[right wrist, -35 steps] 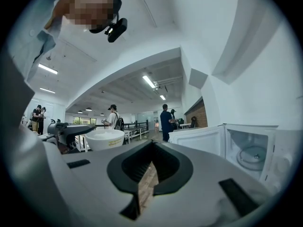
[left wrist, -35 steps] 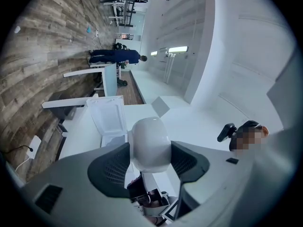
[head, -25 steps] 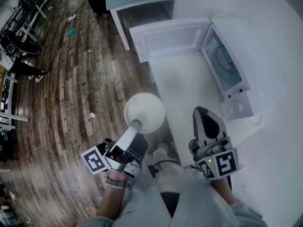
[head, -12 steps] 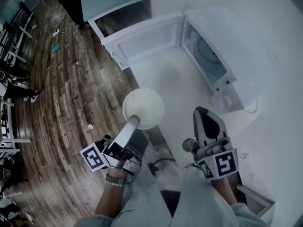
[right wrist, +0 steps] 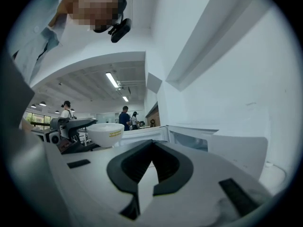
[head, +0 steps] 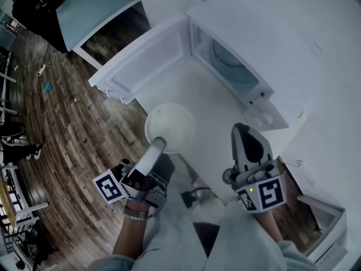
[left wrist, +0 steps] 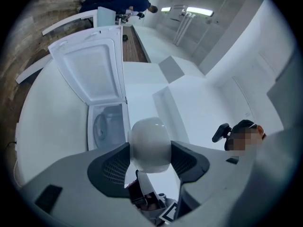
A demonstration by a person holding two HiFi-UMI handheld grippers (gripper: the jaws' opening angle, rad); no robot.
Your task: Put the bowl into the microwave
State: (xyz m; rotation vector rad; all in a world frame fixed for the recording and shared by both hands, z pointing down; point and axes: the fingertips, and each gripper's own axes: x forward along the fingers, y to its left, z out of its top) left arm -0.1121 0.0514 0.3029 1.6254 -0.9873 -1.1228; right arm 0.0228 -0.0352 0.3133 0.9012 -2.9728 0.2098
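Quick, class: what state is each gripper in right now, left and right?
Left gripper: closed on the bowl, at its rim.
Right gripper: closed, holding nothing.

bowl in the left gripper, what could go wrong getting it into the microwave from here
1. The left gripper pinches the bowl only at its near rim, so it may tip or slip on the way in.
2. The open door stands beside the microwave opening; the bowl's rim could clip the door or the frame.
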